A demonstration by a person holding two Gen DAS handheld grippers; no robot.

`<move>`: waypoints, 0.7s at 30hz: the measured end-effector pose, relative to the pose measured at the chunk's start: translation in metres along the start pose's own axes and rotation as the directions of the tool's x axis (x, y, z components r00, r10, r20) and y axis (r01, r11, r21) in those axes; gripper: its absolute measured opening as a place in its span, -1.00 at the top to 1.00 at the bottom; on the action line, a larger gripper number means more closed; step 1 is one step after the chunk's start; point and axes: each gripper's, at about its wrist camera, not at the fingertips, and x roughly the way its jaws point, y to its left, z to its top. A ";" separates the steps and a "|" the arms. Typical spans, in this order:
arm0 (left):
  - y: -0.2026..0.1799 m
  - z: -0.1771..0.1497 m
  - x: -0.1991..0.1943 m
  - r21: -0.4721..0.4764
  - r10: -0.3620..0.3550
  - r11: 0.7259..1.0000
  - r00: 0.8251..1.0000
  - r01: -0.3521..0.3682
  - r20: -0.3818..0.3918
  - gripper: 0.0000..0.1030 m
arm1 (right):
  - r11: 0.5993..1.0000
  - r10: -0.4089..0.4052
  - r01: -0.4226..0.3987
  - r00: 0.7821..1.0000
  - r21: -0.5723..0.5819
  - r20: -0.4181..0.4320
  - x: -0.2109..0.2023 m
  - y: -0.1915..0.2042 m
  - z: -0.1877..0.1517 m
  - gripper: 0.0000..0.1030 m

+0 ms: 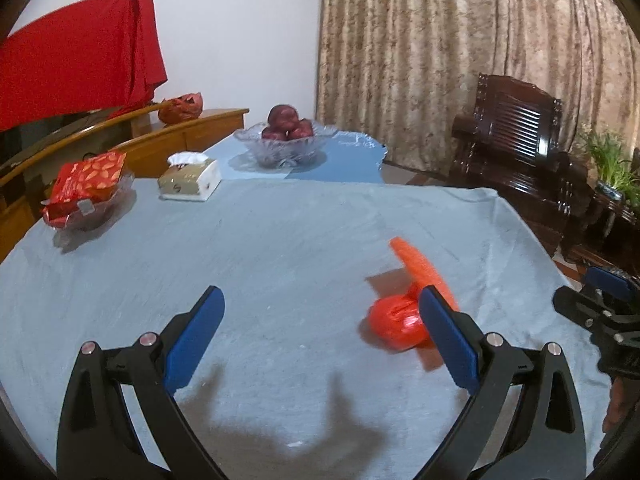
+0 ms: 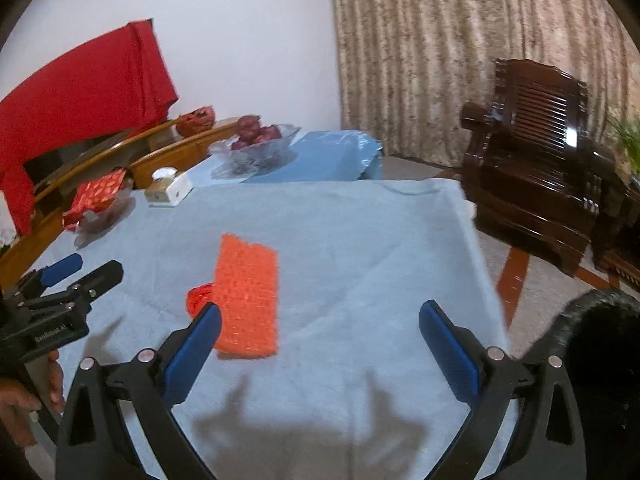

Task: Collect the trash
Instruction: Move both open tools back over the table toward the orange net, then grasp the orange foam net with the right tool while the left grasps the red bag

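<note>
The crumpled red wrapper [image 1: 398, 326] sits on the blue tablecloth [image 1: 280, 248] touching the orange mesh piece [image 2: 248, 300], around 3 o'clock of my left claw [image 1: 320, 336]. Both claws, the right claw [image 2: 320, 344] too, are wide open and empty. I'd centre first, then pinch low.

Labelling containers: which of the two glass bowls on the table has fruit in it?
The far glass bowl, on the darker blue cloth, holds dark red fruit. The nearer bowl, left of the tissue box, holds a red patterned packet.
</note>
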 end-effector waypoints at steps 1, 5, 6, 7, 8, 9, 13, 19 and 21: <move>0.002 -0.002 0.001 -0.001 0.003 1.000 1.000 -0.003 -0.003 -0.84 | 1.000 0.004 -0.004 1.000 -0.011 -0.005 0.005 0.005 0.000 -0.88; 0.012 -0.008 0.008 -0.004 0.018 1.000 1.000 -0.018 -0.020 -0.84 | 0.999 0.020 -0.021 0.999 -0.044 -0.033 0.025 0.026 -0.004 -0.88; 0.014 -0.009 0.009 -0.006 0.020 1.000 1.000 -0.020 -0.022 -0.84 | 0.999 0.022 -0.024 0.999 -0.048 -0.039 0.029 0.030 -0.005 -0.88; 0.017 -0.010 0.010 -0.009 0.023 1.000 0.999 -0.023 -0.026 -0.84 | 0.998 0.025 -0.028 0.999 -0.053 -0.049 0.034 0.034 -0.007 -0.88; 0.019 -0.011 0.011 -0.010 0.024 1.000 0.999 -0.024 -0.029 -0.84 | 0.998 0.027 -0.030 0.998 -0.057 -0.057 0.038 0.038 -0.008 -0.88; 0.021 -0.011 0.012 -0.013 0.026 1.000 0.999 -0.026 -0.032 -0.84 | 0.998 0.029 -0.033 0.997 -0.061 -0.065 0.042 0.041 -0.009 -0.88; 0.028 -0.014 0.015 -0.029 0.031 0.999 0.999 -0.032 -0.041 -0.84 | 0.996 0.026 -0.034 0.995 -0.081 -0.098 0.057 0.052 -0.014 -0.83; 0.034 -0.015 0.019 -0.044 0.033 0.998 0.998 -0.035 -0.048 -0.84 | 0.996 0.036 -0.049 0.986 -0.078 -0.160 0.077 0.058 -0.019 -0.55; 0.034 -0.016 0.020 -0.046 0.033 0.998 0.998 -0.036 -0.051 -0.84 | 0.996 0.041 -0.056 0.983 -0.077 -0.180 0.082 0.059 -0.019 -0.42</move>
